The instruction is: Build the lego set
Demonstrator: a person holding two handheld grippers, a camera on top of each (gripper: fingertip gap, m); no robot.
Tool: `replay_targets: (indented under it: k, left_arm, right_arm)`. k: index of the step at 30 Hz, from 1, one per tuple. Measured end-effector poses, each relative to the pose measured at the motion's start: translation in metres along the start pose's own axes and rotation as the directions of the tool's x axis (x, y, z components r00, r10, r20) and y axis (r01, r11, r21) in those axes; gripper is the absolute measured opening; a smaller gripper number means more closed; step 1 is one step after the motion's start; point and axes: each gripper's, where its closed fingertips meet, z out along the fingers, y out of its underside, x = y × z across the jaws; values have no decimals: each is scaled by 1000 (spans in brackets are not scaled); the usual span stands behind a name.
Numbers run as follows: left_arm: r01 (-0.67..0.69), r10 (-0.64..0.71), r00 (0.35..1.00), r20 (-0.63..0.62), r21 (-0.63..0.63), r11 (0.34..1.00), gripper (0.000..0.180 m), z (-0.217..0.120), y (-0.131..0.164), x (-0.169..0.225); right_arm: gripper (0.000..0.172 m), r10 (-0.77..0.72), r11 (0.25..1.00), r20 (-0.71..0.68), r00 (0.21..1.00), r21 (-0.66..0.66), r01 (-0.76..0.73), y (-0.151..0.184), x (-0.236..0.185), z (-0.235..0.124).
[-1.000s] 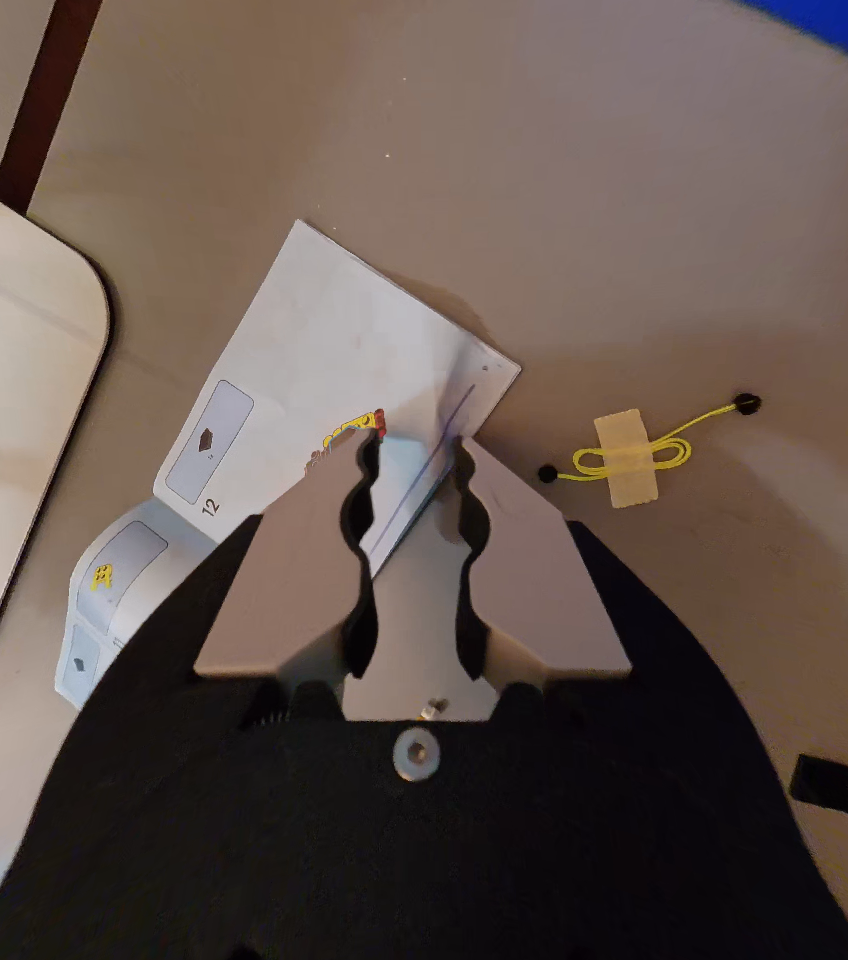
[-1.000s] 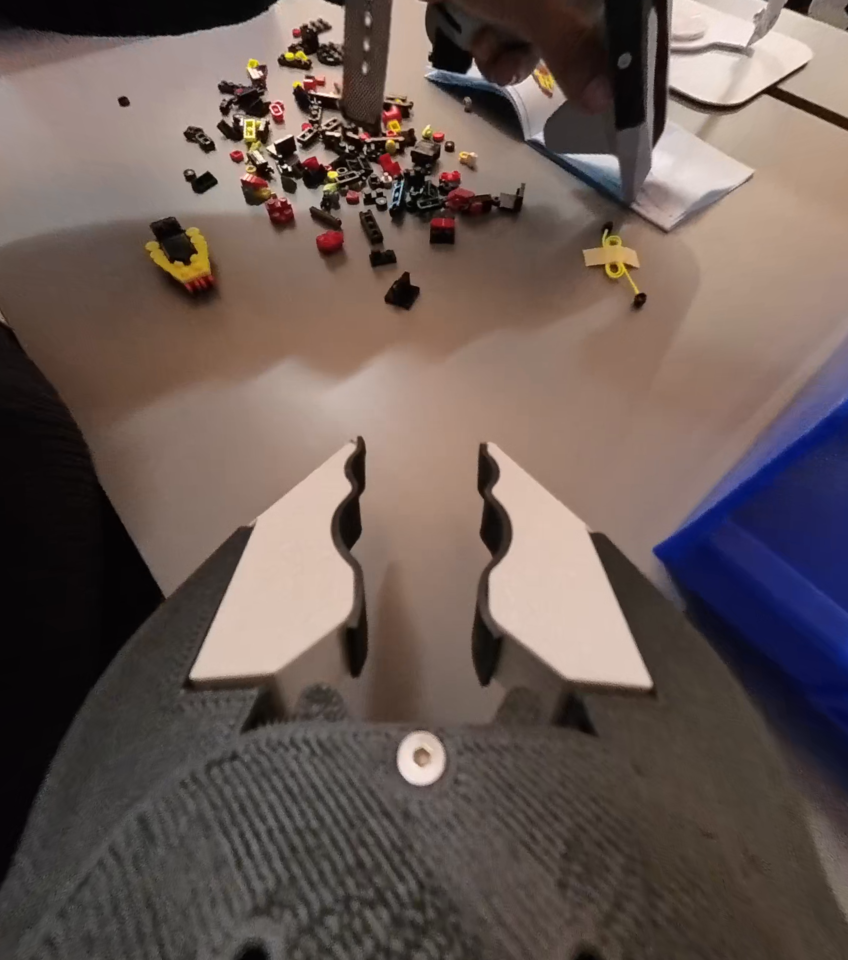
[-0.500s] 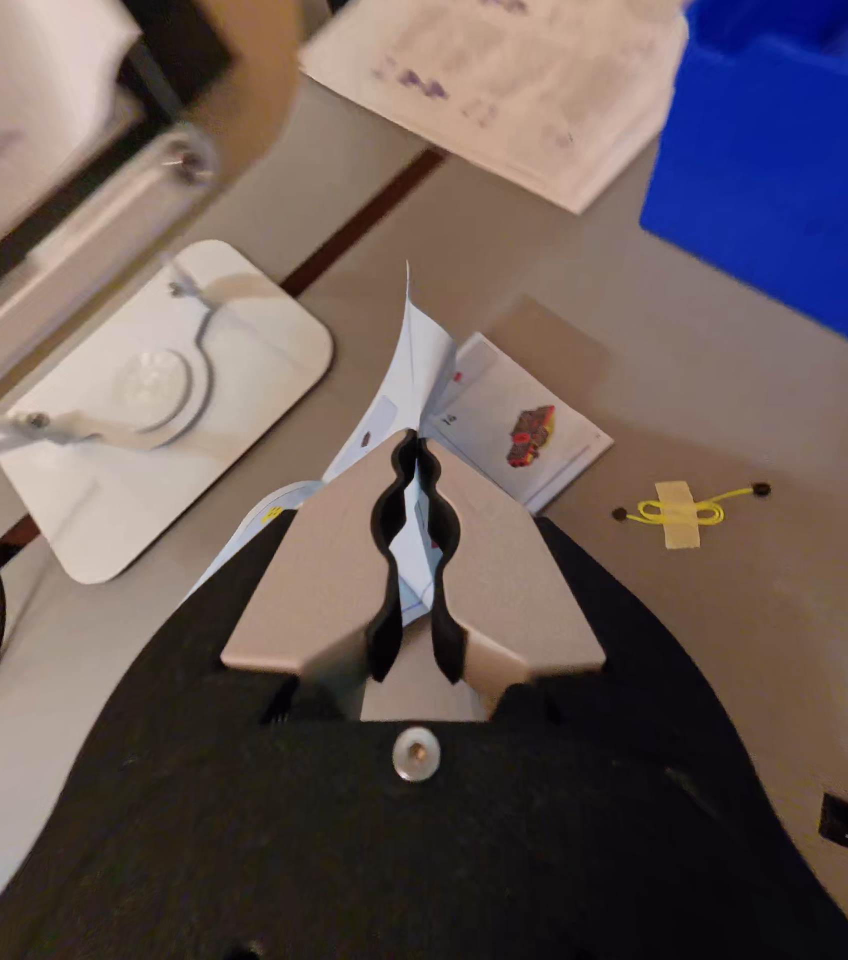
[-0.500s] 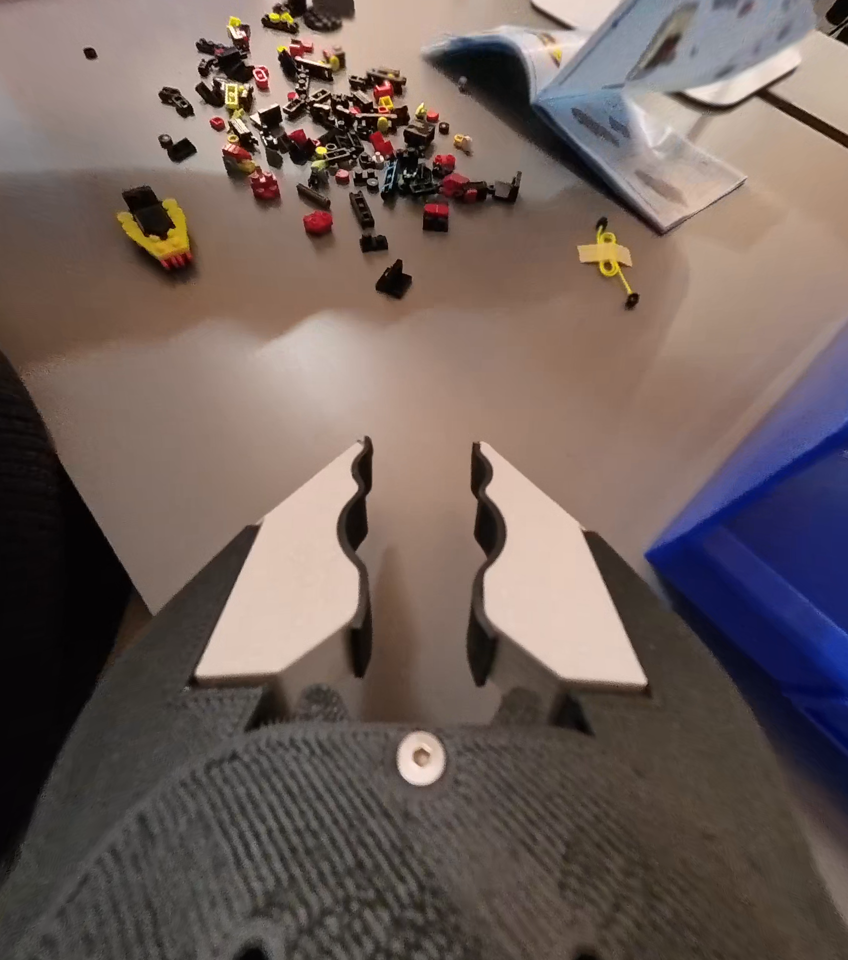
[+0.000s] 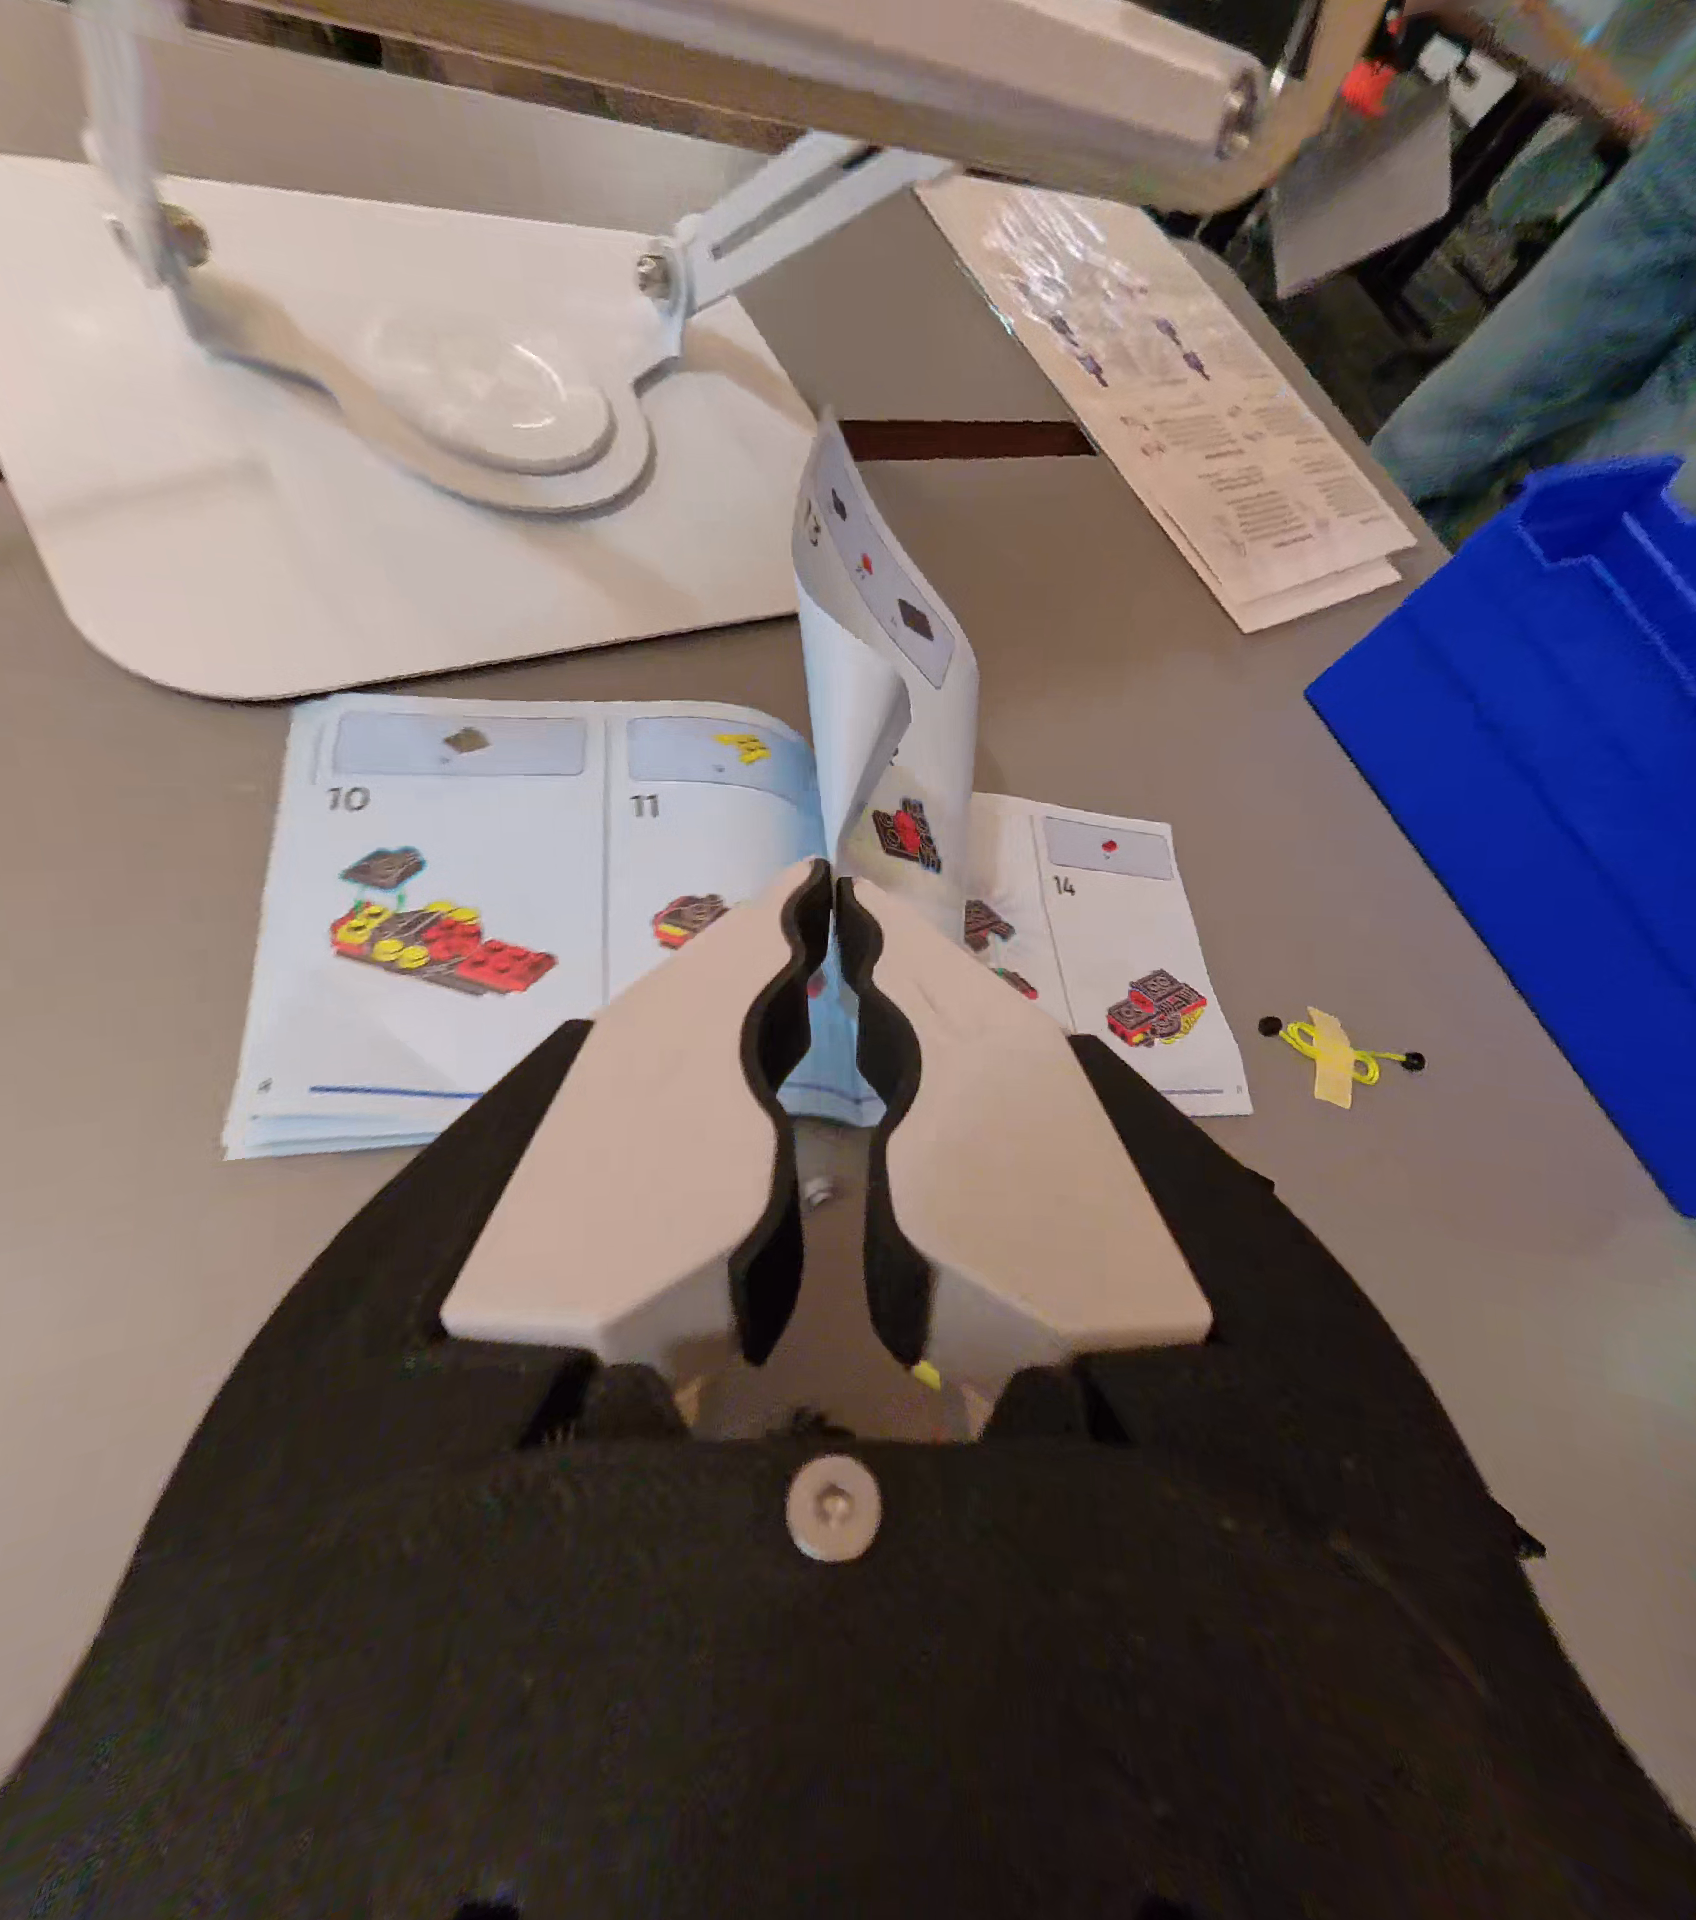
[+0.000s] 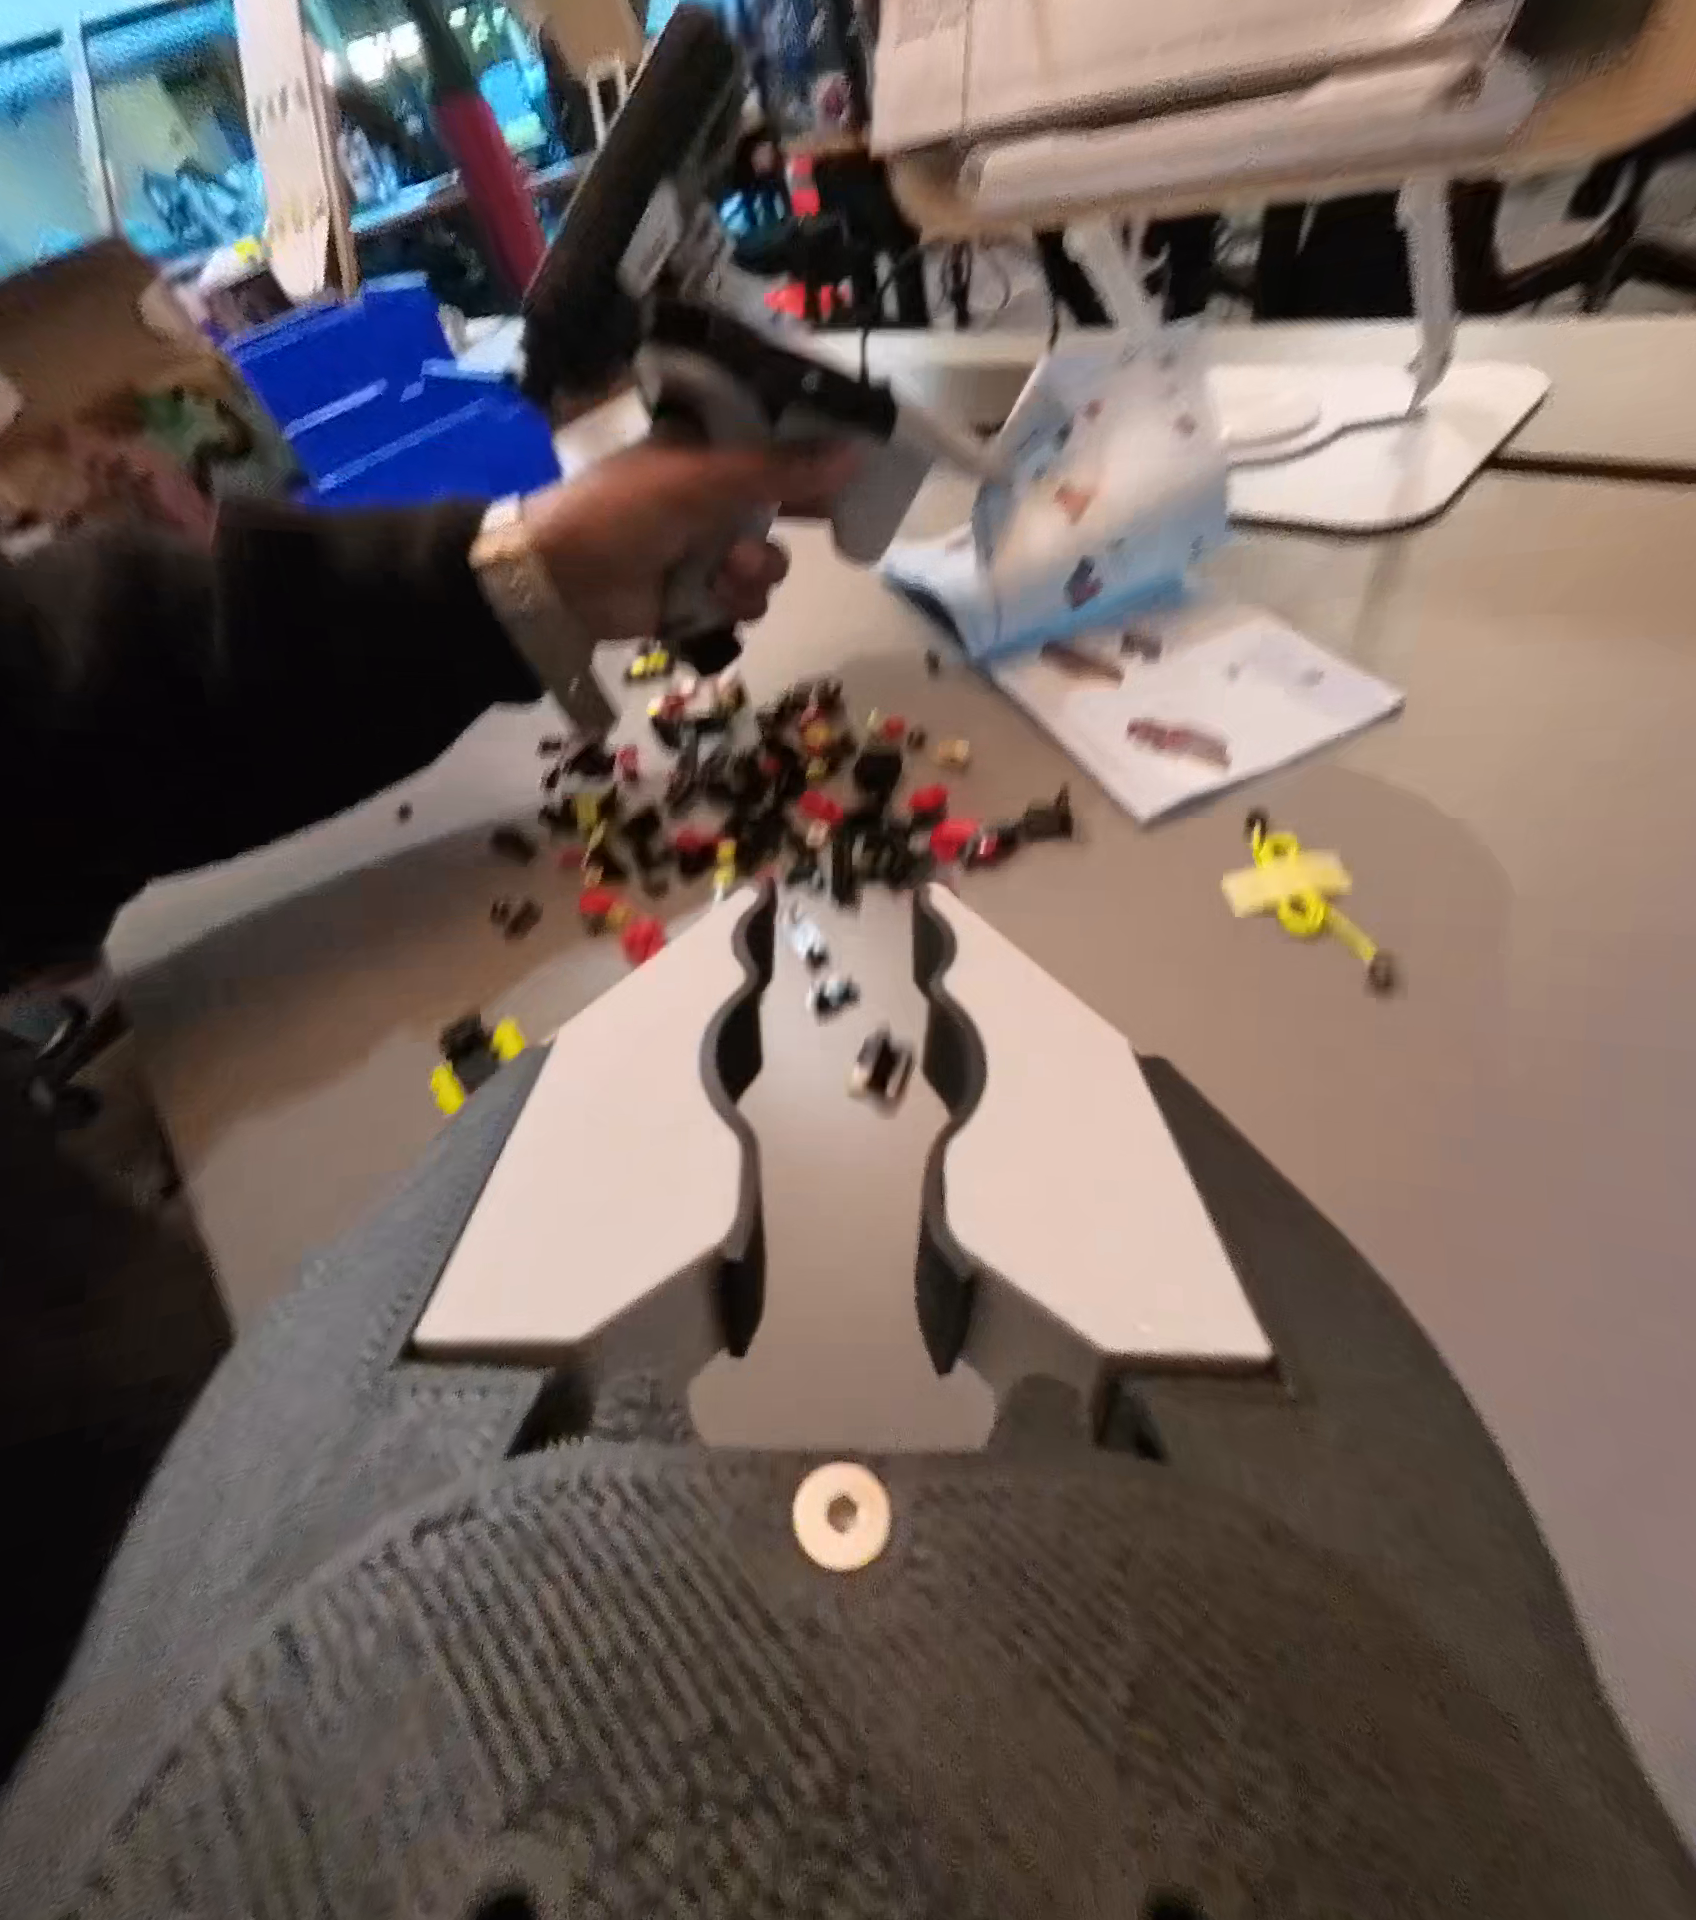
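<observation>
My left gripper (image 5: 833,894) is shut on one page (image 5: 875,665) of an open instruction booklet (image 5: 470,914) and holds that page lifted upright above the spread. The booklet lies on the grey table (image 5: 44,1299). The right wrist view shows the same gripper (image 6: 917,447) in a person's hand with the lifted page (image 6: 1104,488). My right gripper (image 6: 844,914) is open and empty, low over the table, at the near edge of a pile of small black, red and yellow bricks (image 6: 771,790). A few loose bricks (image 6: 880,1065) lie on the table between its fingers.
A white stand base (image 5: 231,499) is behind the booklet. A blue bin (image 5: 1602,831) stands to the right. A yellow string with tape (image 5: 1337,1055) lies right of the booklet, and it also shows in the right wrist view (image 6: 1291,894). A small yellow and black model (image 6: 475,1049) lies at the left. One gripper's finger ends stand about 25 cm off the other's.
My left gripper closed on the booklet page and lifted it upright. My right gripper moved forward to the brick pile and its jaws narrowed.
</observation>
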Motion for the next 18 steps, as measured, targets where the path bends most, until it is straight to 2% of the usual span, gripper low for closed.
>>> replay_targets:
  k: [3, 5, 7, 9, 11, 15, 18]
  left_arm:
    - [60, -59, 998, -15, 19, 998, 0, -7, -3, -14]
    - [104, -103, 994, -18, 31, 994, 0, -11, -5, -23]
    - [137, -137, 990, -20, 38, 990, 0, -14, -6, -32]
    - [163, -163, 987, -16, 38, 986, 4, -17, -5, -41]
    - [185, -185, 983, -1, 16, 983, 11, -18, 0, -51]
    - [227, -227, 974, 14, 0, 974, 27, -26, 7, -64]
    - [232, -232, 973, 0, 27, 972, 30, -41, 4, -62]
  right_arm:
    - [20, -34, 999, 2, 999, 27, 34, -34, 11, 43]
    - [23, -58, 998, 10, 998, -21, 58, -42, 21, 80]
    - [29, -45, 994, 35, 998, -98, 49, -42, 29, 118]
    - [25, -4, 990, 99, 995, -139, 18, -42, 28, 149]
    - [25, -6, 987, 101, 995, -159, 22, -42, 35, 175]
    - [35, -134, 942, 30, 990, -306, 137, -17, 66, 216]
    - [35, -211, 909, 19, 977, -363, 203, -7, 78, 236]
